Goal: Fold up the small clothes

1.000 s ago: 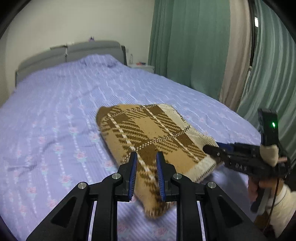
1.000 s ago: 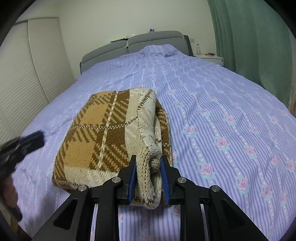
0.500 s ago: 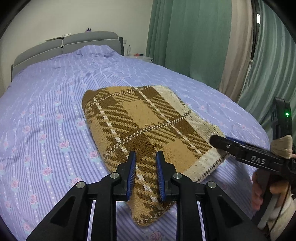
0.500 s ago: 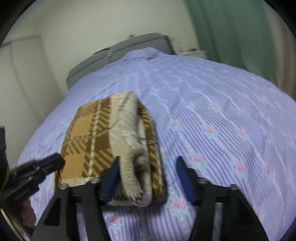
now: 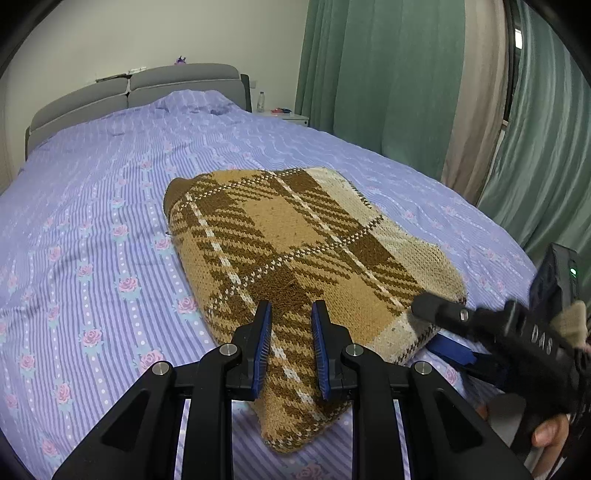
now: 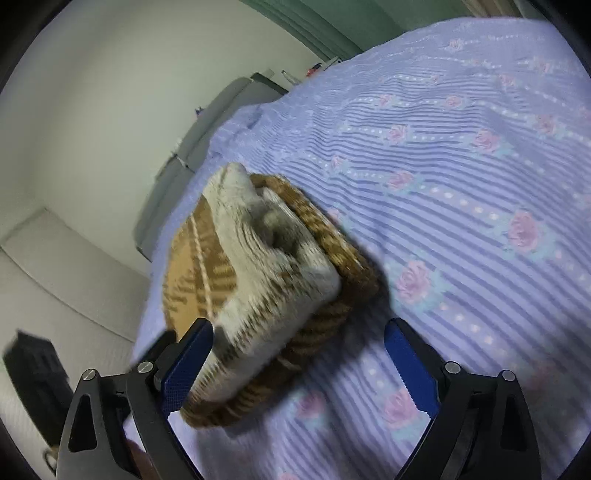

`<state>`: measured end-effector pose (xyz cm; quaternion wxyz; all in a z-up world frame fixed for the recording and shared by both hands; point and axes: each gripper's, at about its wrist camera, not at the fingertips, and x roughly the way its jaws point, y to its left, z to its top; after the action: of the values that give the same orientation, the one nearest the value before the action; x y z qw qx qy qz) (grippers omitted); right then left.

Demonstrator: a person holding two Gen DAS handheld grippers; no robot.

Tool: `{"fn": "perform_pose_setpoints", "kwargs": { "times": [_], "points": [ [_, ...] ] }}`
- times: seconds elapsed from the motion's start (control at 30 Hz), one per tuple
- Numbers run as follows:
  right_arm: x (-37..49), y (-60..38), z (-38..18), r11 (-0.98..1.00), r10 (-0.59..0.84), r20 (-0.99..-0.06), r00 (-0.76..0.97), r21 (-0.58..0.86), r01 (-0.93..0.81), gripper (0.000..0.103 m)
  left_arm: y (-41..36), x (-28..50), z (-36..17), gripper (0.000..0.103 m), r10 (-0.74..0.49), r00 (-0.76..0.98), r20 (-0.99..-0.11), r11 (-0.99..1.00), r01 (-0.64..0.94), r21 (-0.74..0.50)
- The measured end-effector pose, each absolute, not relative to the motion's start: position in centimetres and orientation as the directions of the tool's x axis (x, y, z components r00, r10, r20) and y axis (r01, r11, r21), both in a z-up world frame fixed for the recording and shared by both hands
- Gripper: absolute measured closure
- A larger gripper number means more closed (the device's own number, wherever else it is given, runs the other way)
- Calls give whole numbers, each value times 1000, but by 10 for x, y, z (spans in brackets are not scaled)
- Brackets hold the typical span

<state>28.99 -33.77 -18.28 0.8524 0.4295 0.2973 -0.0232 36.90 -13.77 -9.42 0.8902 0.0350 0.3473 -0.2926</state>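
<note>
Now right tongs [image 6: 299,354] gape off the sweater [image 5: 295,258]; left tongs [image 5: 290,347] narrow, prob. empty, unchanged.

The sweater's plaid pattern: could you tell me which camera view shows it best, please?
The left wrist view: the sweater lies folded on the bed with its whole plaid top sharp and in frame. The right wrist view is tilted and blurred, showing mainly the sweater's cream folded edge and only a strip of plaid.

Bedroom, dim indoor light.
Lilac floral-striped bedspread [image 5: 110,177], grey padded headboard [image 5: 147,88], green curtains [image 5: 388,74], cream wall [image 5: 110,33].
</note>
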Motion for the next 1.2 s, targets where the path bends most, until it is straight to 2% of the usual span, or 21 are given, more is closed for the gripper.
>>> {"fn": "perform_pose_setpoints", "kwargs": {
  "times": [0.1,0.27,0.4,0.47,0.57,0.63,0.7,0.73,0.77,0.8,0.87,0.93,1.07,1.2],
  "points": [
    [308,-340,-188,586,260,-513,818,757,288,1,-137,371,-94,81,-503,582,-639,824,546,-151],
    [336,-338,-188,579,262,-508,820,763,287,0,-136,372,-94,81,-505,583,-636,823,547,-152],
    [340,-352,-191,424,258,-448,856,849,316,1,-135,372,-95,81,-511,582,-633,819,554,-152],
    [341,-355,-193,370,243,-445,862,864,341,5,-136,372,-95,81,-510,582,-633,818,555,-149],
    [341,-356,-195,323,212,-456,864,867,379,17,-135,371,-94,81,-508,582,-634,816,560,-140],
    [336,-357,-197,306,194,-457,868,869,389,28,-134,372,-93,81,-512,575,-638,812,567,-140],
    [334,-355,-198,316,177,-471,864,859,403,33,-134,373,-91,78,-510,569,-645,807,575,-131],
    [334,-354,-198,327,171,-472,865,855,403,37,-134,373,-89,77,-508,568,-647,806,578,-125],
    [334,-353,-197,338,166,-478,863,849,405,38,-133,373,-86,68,-496,573,-652,810,577,-109],
    [334,-352,-194,350,162,-483,860,844,408,39,-132,373,-82,47,-484,586,-650,817,568,-97],
    [331,-350,-190,370,157,-487,859,836,406,40,-120,376,-74,30,-483,614,-624,831,547,-105],
    [324,-347,-184,415,146,-499,854,815,404,41,-108,386,-70,29,-492,613,-618,841,518,-156],
    [325,-340,-178,478,118,-516,848,778,407,41,-91,430,-85,28,-585,481,-653,802,464,-376],
    [323,-338,-181,501,115,-522,845,765,404,41,-89,460,-103,26,-644,407,-648,762,416,-497]
  ]
}}
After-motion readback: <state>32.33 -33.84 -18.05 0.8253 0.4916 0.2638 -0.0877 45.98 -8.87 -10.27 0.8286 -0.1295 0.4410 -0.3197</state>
